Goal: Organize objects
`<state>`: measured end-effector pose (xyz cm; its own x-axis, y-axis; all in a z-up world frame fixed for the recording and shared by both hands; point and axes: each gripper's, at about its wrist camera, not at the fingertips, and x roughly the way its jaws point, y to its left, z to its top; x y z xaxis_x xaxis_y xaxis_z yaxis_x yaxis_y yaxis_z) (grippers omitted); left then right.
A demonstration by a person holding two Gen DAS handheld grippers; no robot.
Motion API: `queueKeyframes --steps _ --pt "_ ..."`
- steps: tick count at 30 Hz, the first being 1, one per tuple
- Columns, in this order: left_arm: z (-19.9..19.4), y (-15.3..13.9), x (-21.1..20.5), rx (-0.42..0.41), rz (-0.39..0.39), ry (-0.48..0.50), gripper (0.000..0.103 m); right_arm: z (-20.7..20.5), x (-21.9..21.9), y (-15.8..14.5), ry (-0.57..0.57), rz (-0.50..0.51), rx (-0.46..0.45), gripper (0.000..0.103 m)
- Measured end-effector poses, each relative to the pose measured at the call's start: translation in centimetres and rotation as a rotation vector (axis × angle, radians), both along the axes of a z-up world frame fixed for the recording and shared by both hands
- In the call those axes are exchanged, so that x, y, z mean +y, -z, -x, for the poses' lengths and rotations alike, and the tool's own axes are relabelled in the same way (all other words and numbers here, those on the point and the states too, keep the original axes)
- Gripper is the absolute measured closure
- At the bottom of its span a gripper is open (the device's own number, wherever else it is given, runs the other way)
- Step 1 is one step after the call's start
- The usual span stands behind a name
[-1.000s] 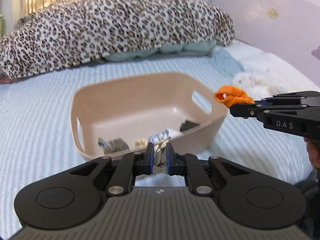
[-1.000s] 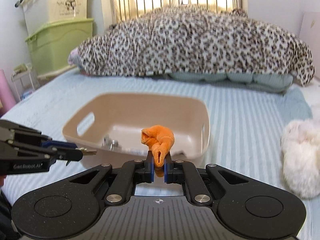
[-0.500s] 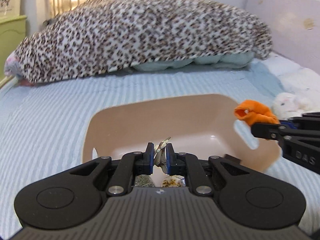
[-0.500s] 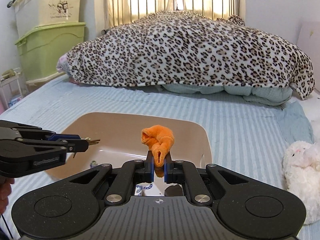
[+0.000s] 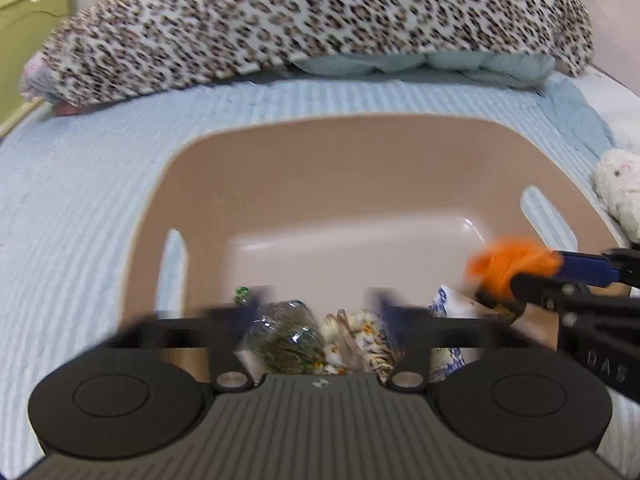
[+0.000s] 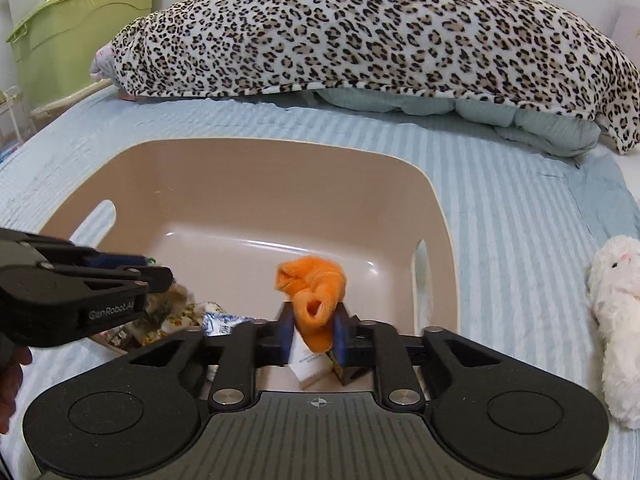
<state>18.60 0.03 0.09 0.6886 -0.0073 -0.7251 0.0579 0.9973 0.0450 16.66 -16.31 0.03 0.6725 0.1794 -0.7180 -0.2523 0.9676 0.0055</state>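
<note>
A beige plastic basket (image 6: 436, 216) with cut-out handles is seen resting on a bed covered by a pale blue striped sheet (image 6: 520, 200), with a leopard-print blanket (image 6: 360, 28) heaped behind it. The right claw (image 6: 313, 334) is held above the near right part of the basket, and an orange cloth (image 6: 314, 296) is pinched between its blue pads, which appear slightly parted around it, so the cloth is judged to be only lightly gripped. The left claw (image 5: 320, 312) is blurred in its own view, but its fingers are seen spread wide with nothing between them, above a small glass jar (image 5: 286, 338), a floral packet (image 5: 360, 344) and a blue-and-white packet (image 6: 218, 322) lying at the near edge of the basket floor. A small white box (image 6: 310, 364) is seen beneath the right claw. A white plush toy (image 6: 616, 320) lies on the sheet, outside the basket to its right. For the step in hand, judged to be the dropping of the cloth, the claw should be kept over the basket's open floor, lowered below the rim, and opened fully so that the cloth is not snagged on a pad. The left claw is best kept apart from the right while this is done.
</note>
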Motion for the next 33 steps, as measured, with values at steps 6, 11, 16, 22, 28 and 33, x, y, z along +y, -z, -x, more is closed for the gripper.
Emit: queueKeyframes --steps 6,11,16,22,28,33 --pt "2.1 -2.5 0.3 -0.056 0.010 0.010 0.005 1.7 -1.0 -1.2 0.022 -0.022 -0.043 0.032" --pt "4.2 -3.6 1.0 -0.054 0.034 0.022 0.005 3.2 -1.7 -2.7 0.033 -0.034 -0.061 0.021" --pt "7.0 -5.0 0.9 -0.090 -0.013 0.032 0.005 5.5 -1.6 -3.7 0.018 -0.029 -0.084 0.014" --pt "10.4 -6.4 1.6 -0.123 -0.030 0.000 0.005 8.1 -1.9 -4.8 0.025 -0.063 -0.084 0.012" --pt "14.2 -7.7 2.7 -0.148 -0.028 -0.037 0.005 11.2 -2.2 -5.5 0.029 -0.106 -0.073 0.011" --pt "17.4 -8.0 3.2 -0.147 -0.028 -0.051 0.005 13.6 -2.2 -6.1 0.026 -0.112 -0.078 0.011"
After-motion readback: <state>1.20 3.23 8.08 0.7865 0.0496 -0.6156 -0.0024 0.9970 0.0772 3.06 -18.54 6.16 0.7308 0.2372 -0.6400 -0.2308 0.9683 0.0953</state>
